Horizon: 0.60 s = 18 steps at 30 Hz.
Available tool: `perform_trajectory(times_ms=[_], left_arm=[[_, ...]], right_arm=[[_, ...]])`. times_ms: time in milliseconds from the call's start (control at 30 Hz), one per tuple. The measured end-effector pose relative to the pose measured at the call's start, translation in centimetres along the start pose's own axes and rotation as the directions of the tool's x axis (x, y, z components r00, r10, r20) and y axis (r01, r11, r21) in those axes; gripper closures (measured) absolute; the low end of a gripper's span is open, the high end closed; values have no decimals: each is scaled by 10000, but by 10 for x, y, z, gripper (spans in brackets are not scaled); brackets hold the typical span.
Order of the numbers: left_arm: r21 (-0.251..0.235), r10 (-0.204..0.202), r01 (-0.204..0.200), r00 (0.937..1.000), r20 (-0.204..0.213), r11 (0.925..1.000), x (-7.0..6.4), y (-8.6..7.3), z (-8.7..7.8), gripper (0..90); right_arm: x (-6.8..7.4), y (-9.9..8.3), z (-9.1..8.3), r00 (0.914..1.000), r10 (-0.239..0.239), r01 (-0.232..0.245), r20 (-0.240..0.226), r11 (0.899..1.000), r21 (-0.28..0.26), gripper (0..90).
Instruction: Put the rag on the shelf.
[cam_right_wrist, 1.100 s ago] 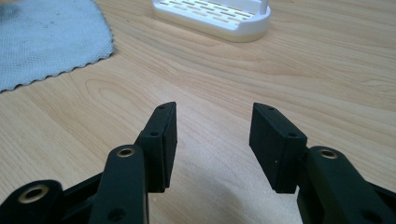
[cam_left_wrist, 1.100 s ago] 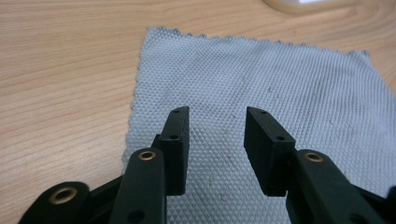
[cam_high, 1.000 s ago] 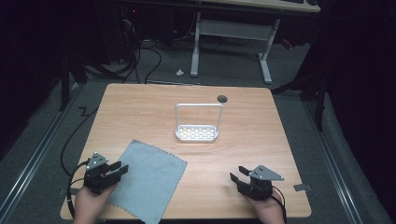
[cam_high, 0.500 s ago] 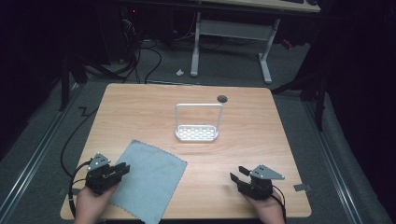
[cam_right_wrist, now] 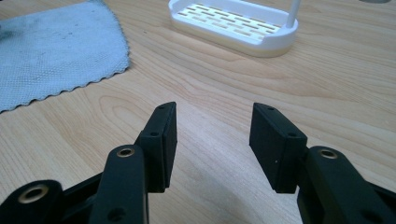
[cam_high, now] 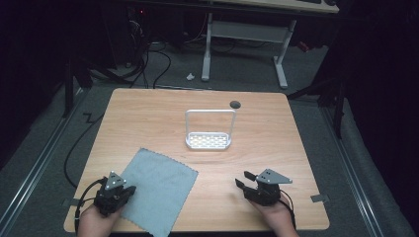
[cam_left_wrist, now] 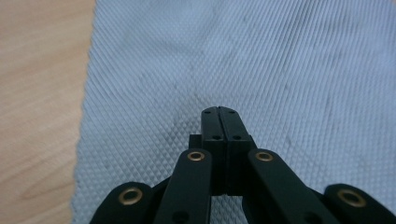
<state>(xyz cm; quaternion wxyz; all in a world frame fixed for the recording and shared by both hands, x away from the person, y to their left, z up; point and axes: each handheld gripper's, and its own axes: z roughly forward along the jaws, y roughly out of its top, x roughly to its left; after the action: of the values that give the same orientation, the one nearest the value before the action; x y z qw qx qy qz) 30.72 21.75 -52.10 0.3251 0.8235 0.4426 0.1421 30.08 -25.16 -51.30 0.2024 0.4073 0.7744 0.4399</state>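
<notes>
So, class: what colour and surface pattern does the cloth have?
The cloth is pale grey-blue with a fine diamond weave, clearest in the left gripper view.

This looks like a lab or recording room rather than a home. A bare wooden table [cam_high: 148, 118] stands lit at the centre of the frame on grey carpet [cam_high: 356, 163], with darkness all round. At upper left, black cables [cam_high: 148, 64] trail across the floor near dim equipment. At the top, the white legs of a second desk [cam_high: 247, 34] stand. Tape marks [cam_high: 319, 198] sit at the table's lower corners.
</notes>
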Motion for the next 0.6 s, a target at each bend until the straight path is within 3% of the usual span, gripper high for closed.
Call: perform_trajectory(times_ms=[200, 367, 467, 600], left_arm=[[83, 208, -210, 9995, 223, 9997, -6, 2, 2, 898], [81, 432, -438, 9972, 603, 9990, -20, 6, 6, 894], [62, 622, -633, 9915, 1139, 9980, -34, 12, 12, 892], [49, 888, -904, 9859, 1417, 9959, -48, 16, 16, 883]], right_arm=[[0, 0, -1, 10000, 35, -35, -3, 10000, -31, 524], [0, -1, -2, 9999, 110, -110, 5, 9999, -31, 523], [1, -1, -2, 10000, 62, -62, 15, 10000, -1, 524], [4, -1, -1, 10000, 56, -56, -57, 10000, 40, 532]])
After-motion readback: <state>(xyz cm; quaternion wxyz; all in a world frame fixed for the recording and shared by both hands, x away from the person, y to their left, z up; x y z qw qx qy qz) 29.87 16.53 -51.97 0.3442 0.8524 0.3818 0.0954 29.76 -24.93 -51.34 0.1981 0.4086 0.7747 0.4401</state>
